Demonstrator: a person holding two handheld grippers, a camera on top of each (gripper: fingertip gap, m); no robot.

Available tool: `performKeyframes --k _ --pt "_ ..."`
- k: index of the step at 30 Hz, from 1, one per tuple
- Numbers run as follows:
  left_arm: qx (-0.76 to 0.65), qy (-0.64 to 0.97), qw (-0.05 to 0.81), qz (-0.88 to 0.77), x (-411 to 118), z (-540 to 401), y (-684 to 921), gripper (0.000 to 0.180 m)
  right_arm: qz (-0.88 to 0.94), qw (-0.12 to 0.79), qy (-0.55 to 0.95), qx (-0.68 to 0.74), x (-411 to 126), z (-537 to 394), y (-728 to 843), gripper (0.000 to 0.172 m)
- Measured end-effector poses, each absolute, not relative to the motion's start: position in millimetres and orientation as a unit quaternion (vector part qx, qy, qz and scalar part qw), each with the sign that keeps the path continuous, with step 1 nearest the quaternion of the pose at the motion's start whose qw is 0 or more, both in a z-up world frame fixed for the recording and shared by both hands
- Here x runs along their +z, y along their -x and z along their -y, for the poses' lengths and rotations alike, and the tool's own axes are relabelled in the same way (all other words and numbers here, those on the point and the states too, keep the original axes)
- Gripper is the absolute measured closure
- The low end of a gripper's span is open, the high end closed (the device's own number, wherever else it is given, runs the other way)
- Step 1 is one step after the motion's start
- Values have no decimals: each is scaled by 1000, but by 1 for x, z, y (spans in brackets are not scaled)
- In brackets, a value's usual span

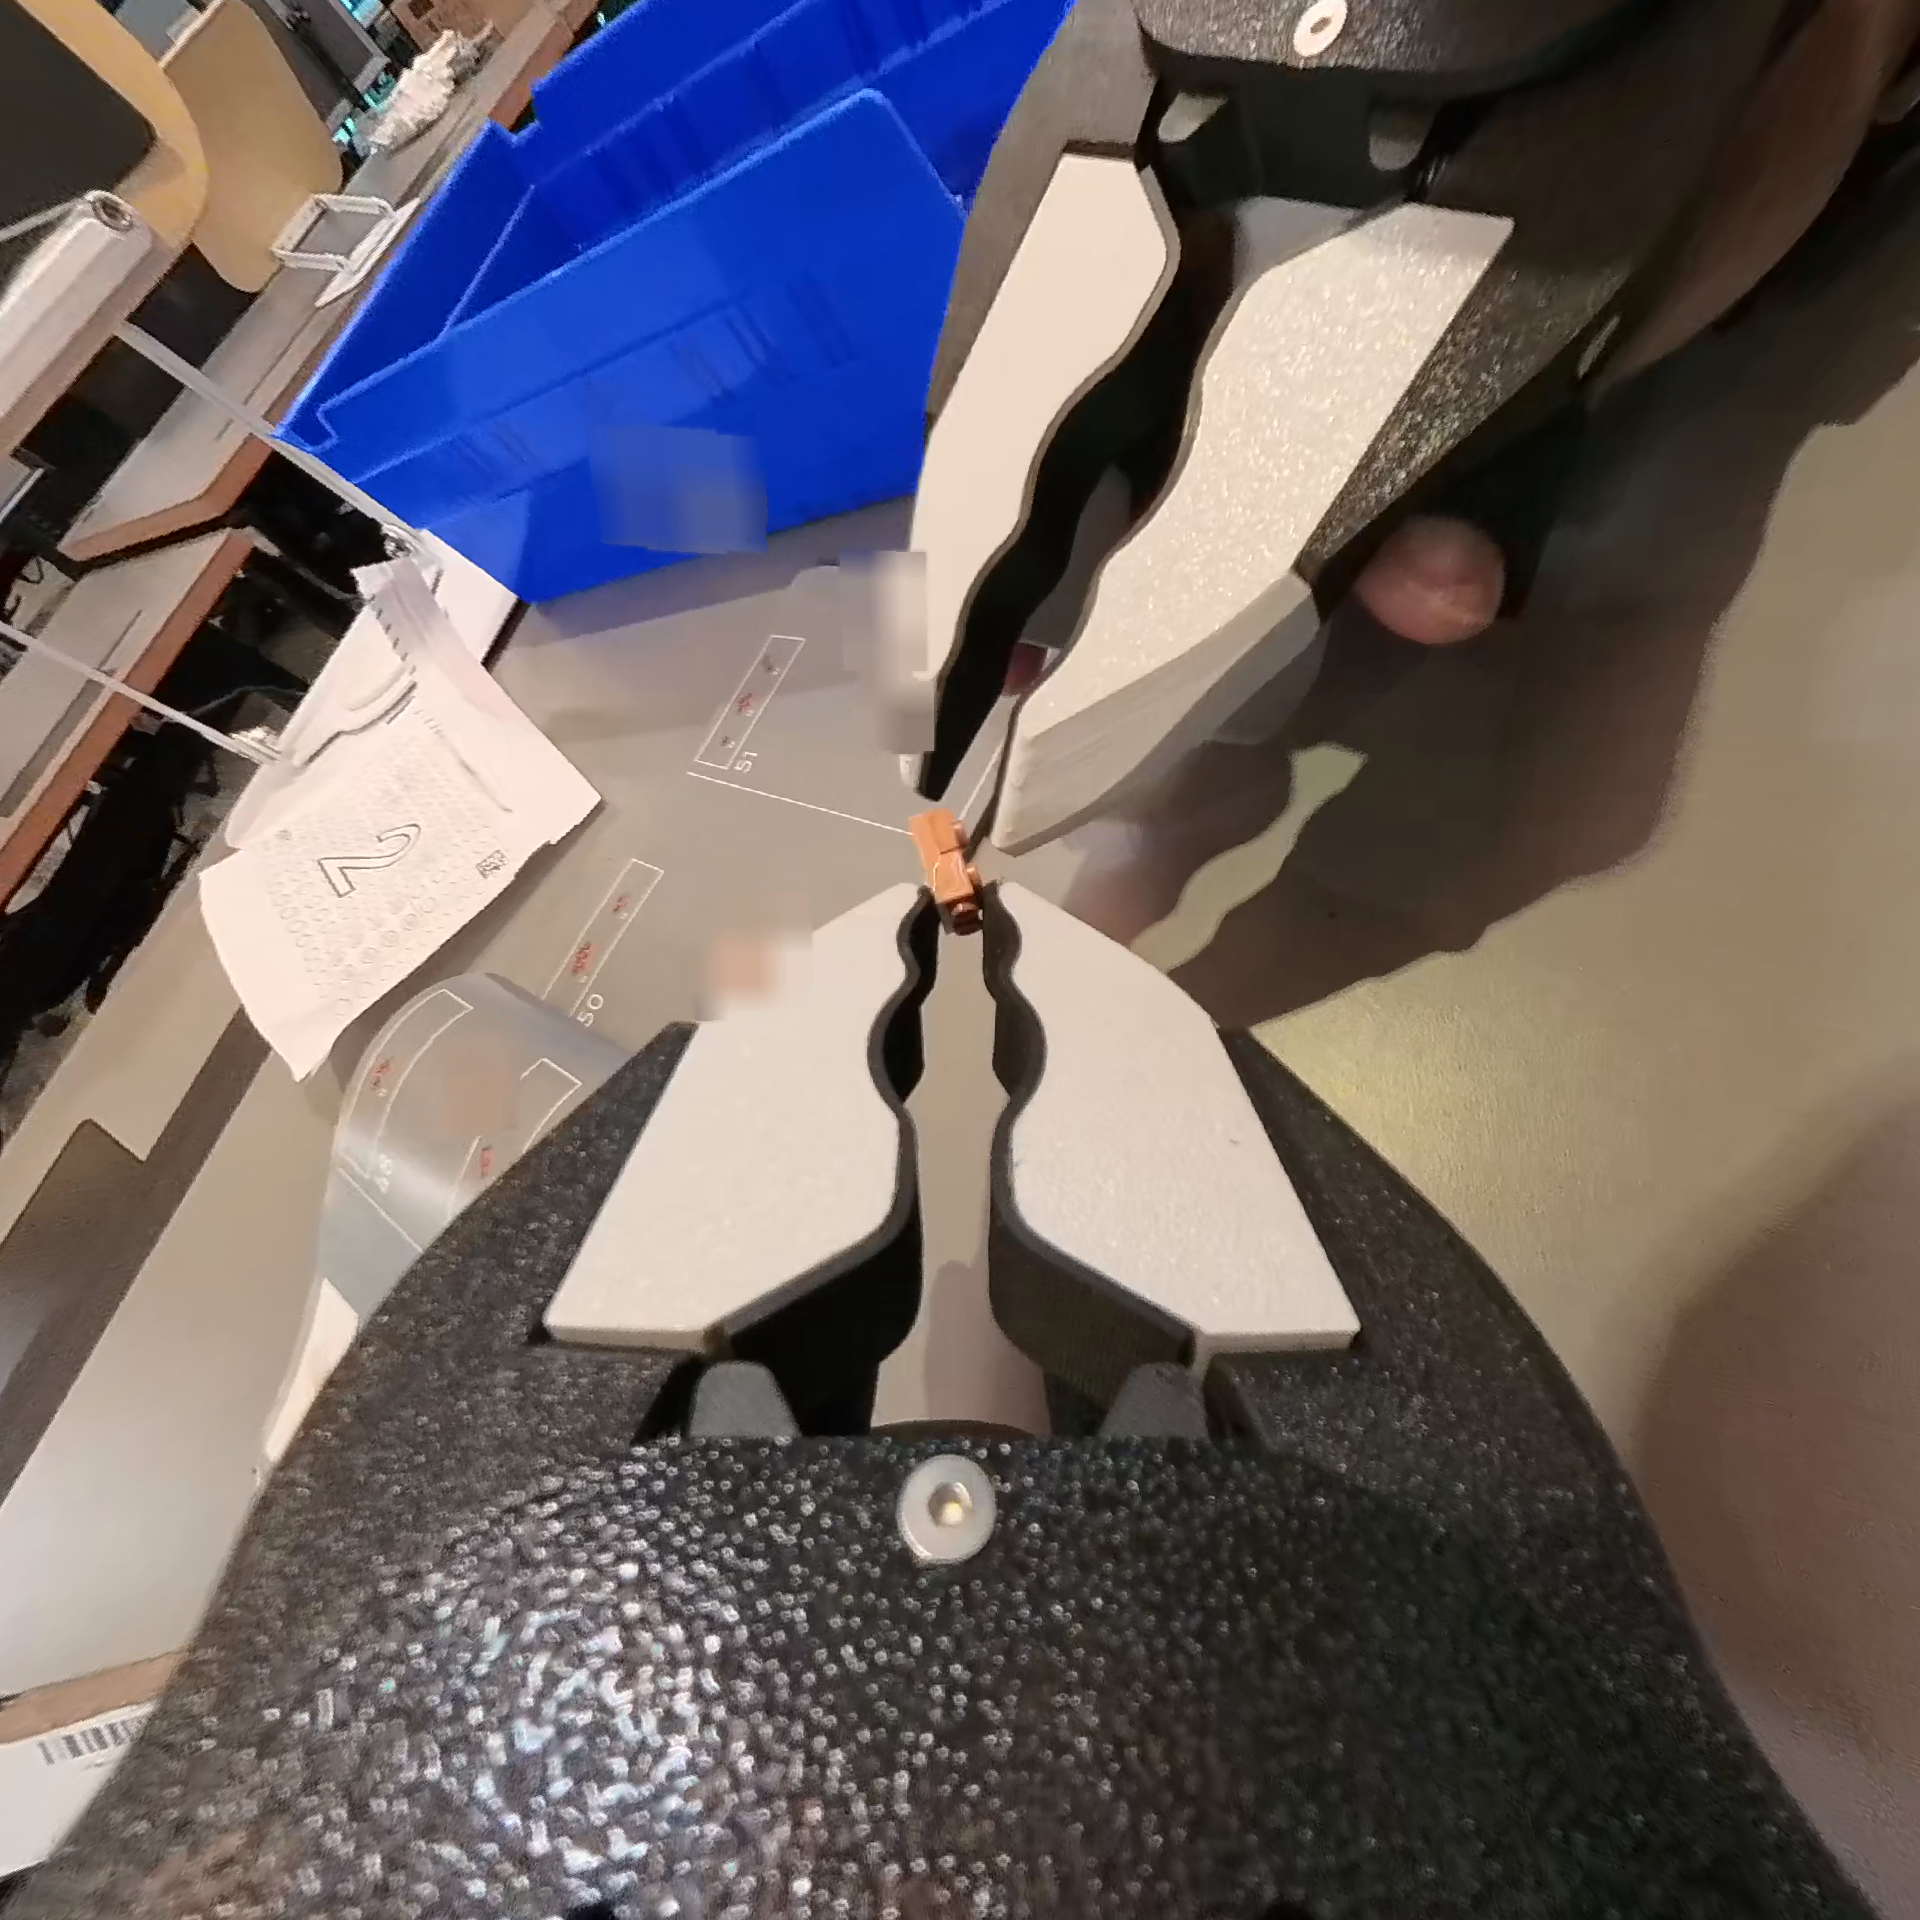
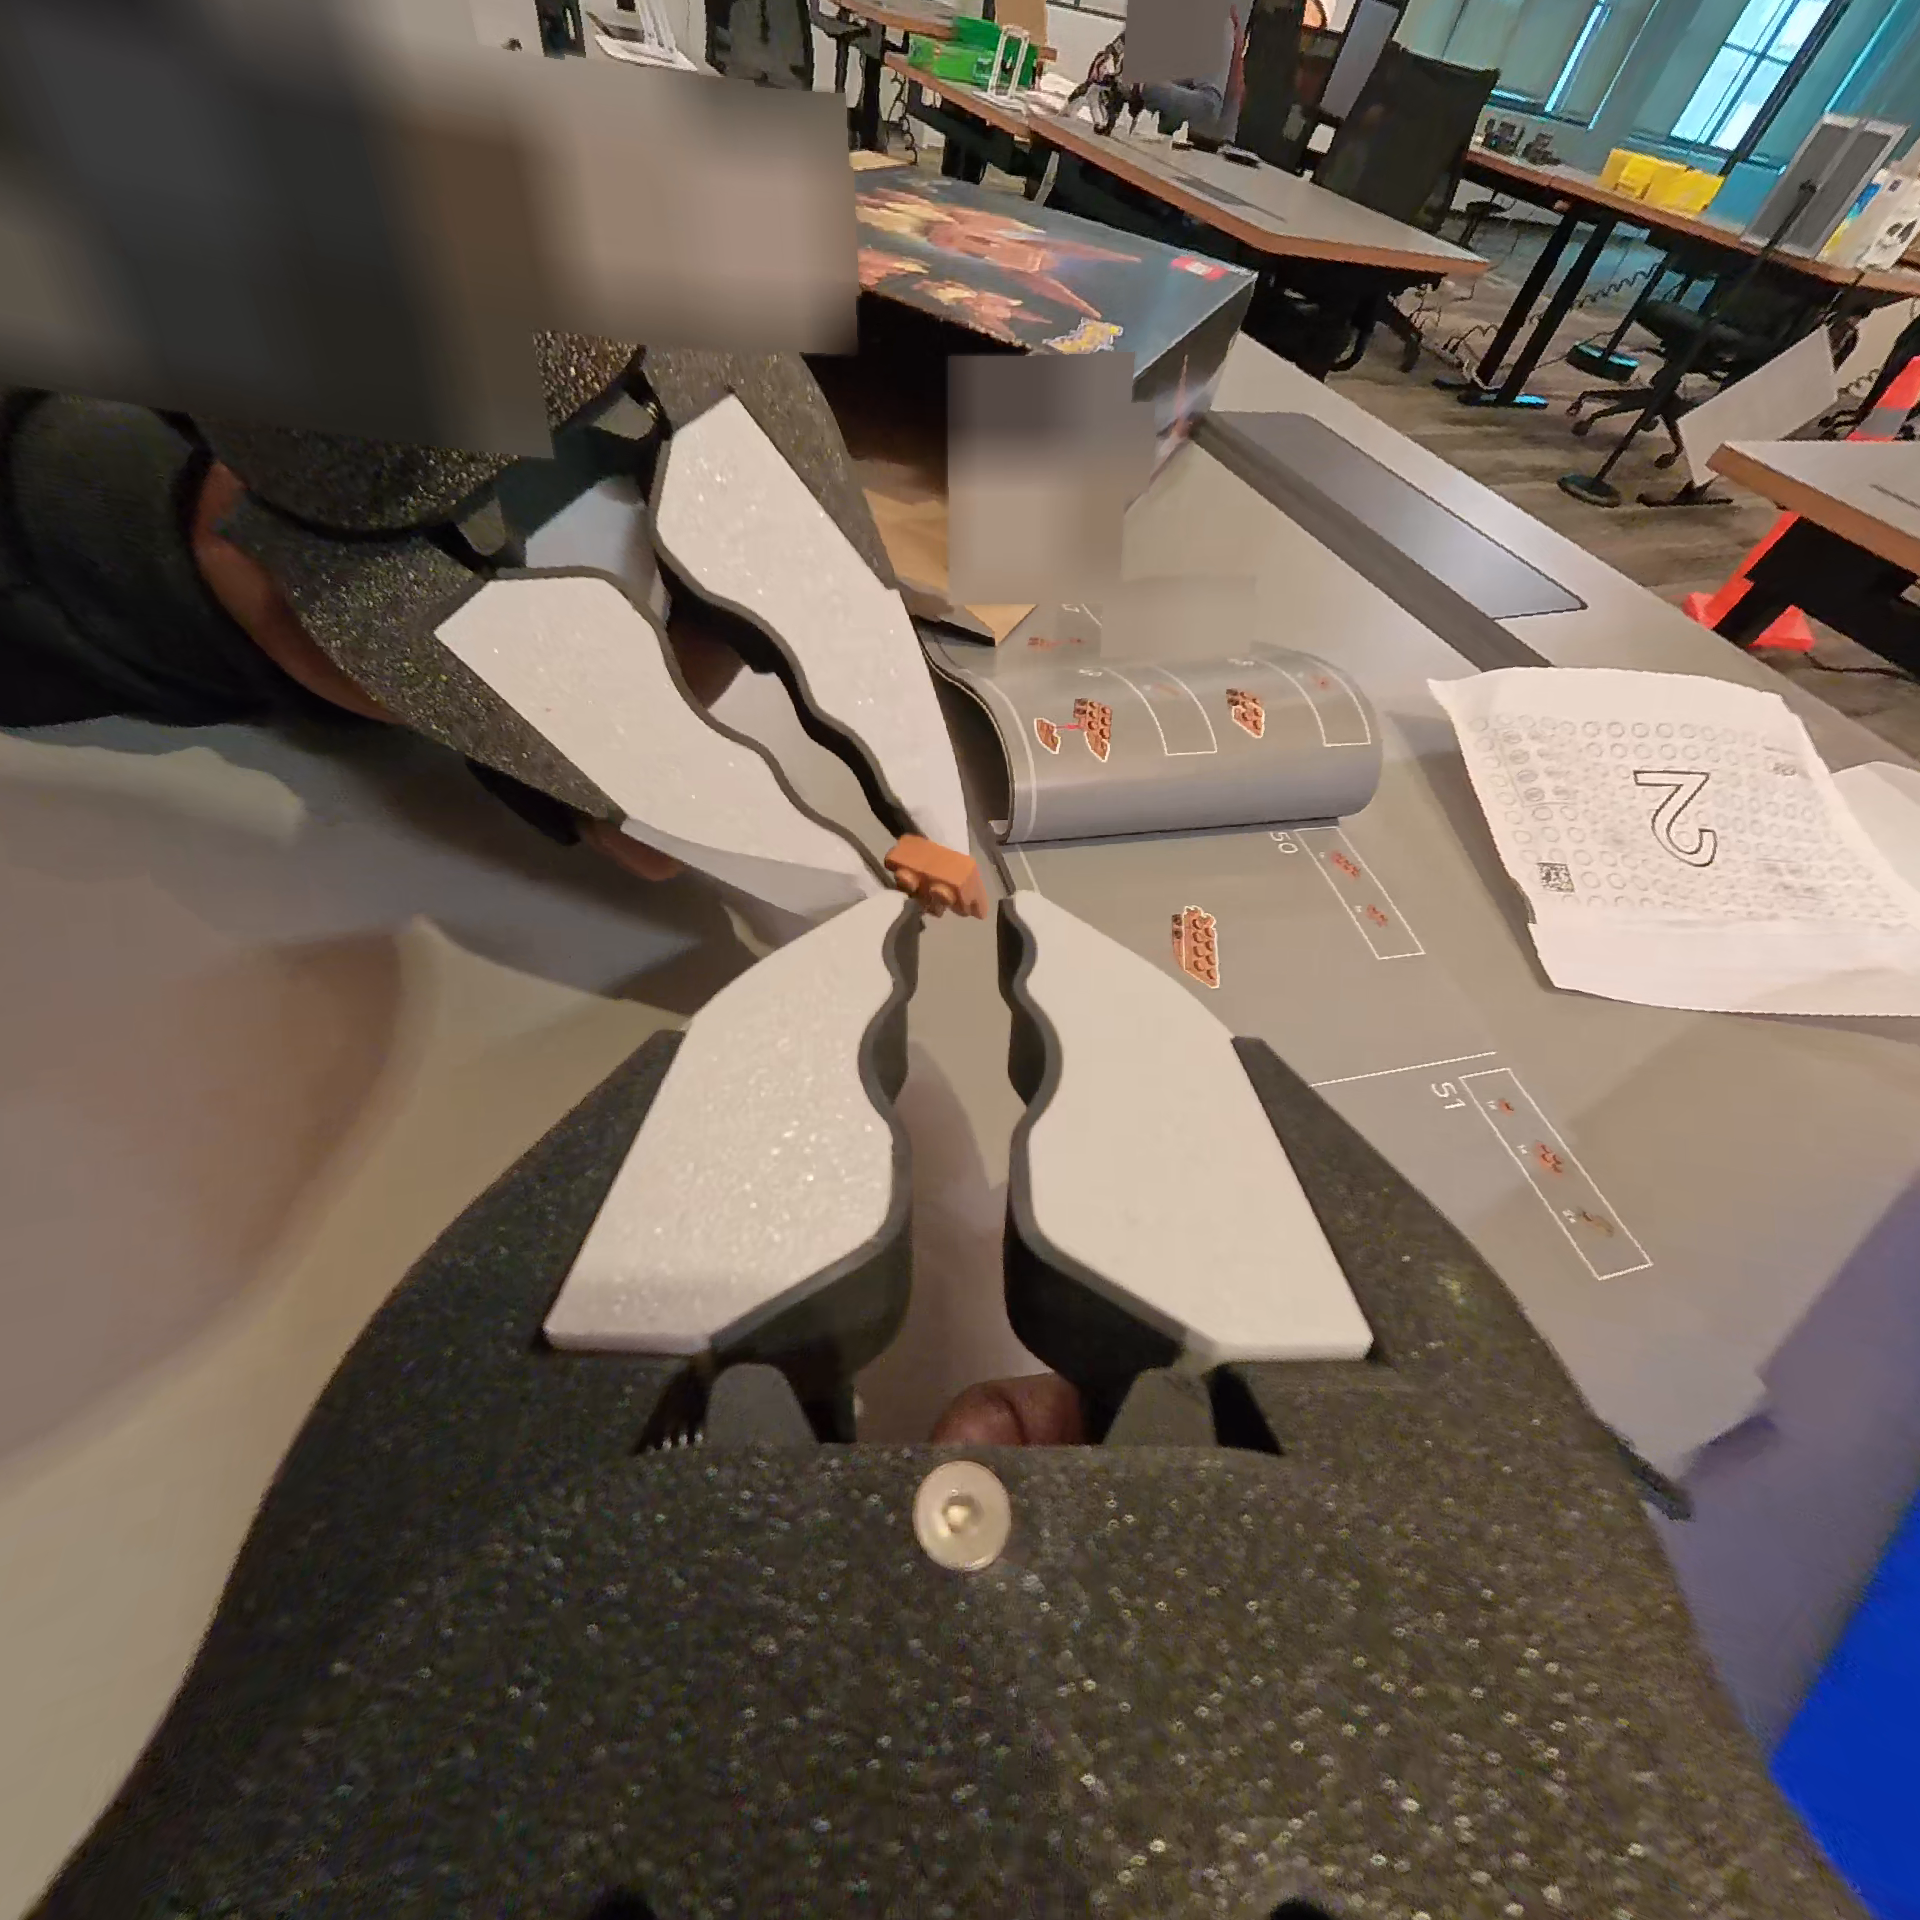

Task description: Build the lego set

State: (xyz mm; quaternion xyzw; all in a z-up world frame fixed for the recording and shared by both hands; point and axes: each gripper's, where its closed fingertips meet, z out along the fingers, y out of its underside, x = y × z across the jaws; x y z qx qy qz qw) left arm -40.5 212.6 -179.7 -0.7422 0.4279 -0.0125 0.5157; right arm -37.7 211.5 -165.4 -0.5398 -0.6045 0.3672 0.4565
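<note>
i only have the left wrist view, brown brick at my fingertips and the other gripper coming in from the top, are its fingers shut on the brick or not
Observer: No. The right wrist view shows the right gripper with its fingers apart, and a clear gap between one finger and the brown brick.
Operator: so who has it
Observer: The left gripper. Seen from that side, its two fingers converge on the brick's far end.
Operator: anything behind me i cant see
Observer: A printed cardboard box sits beyond the curled booklet page.
</note>
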Motion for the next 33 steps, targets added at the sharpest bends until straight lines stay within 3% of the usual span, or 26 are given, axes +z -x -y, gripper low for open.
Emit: performKeyframes --k 1,5,15,33 --pt "-16 741 519 -426 -179 -213 40 173 603 453 542 371 -165 -211 38 158" --pt "-53 737 532 -414 -173 -211 38 173 601 455 545 366 -166 -215 37 157" --pt "-354 738 514 -255 -151 -208 37 173 637 533 468 302 -160 -215 38 153" --pt "-507 705 470 -158 -138 -202 21 173 622 614 407 263 -138 -207 40 153"
